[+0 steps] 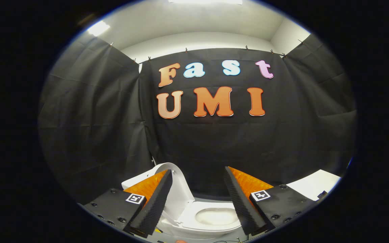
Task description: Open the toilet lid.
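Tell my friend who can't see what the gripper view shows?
A white toilet stands with its lid already raised, bowl open. The gripper hovers above it, jaws open and holding nothing, in front of a black cloth wall.

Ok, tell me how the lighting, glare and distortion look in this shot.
Gripper view: strong fisheye bending at the rim; bright ceiling lights blown out; toilet lid, raised, and bowl evenly lit between the open gripper fingers; dark booth wall without glare; all sharp.
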`<state>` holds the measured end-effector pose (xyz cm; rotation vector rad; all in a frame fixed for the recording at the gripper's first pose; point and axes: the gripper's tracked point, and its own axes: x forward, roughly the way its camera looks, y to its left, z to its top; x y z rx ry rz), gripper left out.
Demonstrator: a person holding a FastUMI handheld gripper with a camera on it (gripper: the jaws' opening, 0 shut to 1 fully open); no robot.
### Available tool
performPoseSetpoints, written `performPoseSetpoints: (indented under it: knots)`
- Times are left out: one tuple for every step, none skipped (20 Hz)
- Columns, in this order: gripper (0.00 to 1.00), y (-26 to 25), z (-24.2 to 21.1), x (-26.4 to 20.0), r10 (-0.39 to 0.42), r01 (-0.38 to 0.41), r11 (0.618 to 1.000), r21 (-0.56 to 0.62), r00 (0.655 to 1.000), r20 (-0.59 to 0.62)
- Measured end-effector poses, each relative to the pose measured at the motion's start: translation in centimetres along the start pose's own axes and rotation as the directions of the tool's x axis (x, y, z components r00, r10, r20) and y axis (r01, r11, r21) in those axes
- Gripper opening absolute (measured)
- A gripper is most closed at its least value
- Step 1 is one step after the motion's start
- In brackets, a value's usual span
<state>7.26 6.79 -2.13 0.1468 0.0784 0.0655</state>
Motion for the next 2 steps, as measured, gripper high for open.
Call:
performPoseSetpoints:
  knots:
    - [0.98, -0.03, 0.00, 0.08, 0.001, -0.001, 1.000, -0.001, 1.000, 0.001]
    - [0.98, -0.17, 0.01, 0.03, 0.002, -0.002, 1.000, -0.002, 1.000, 0.002]
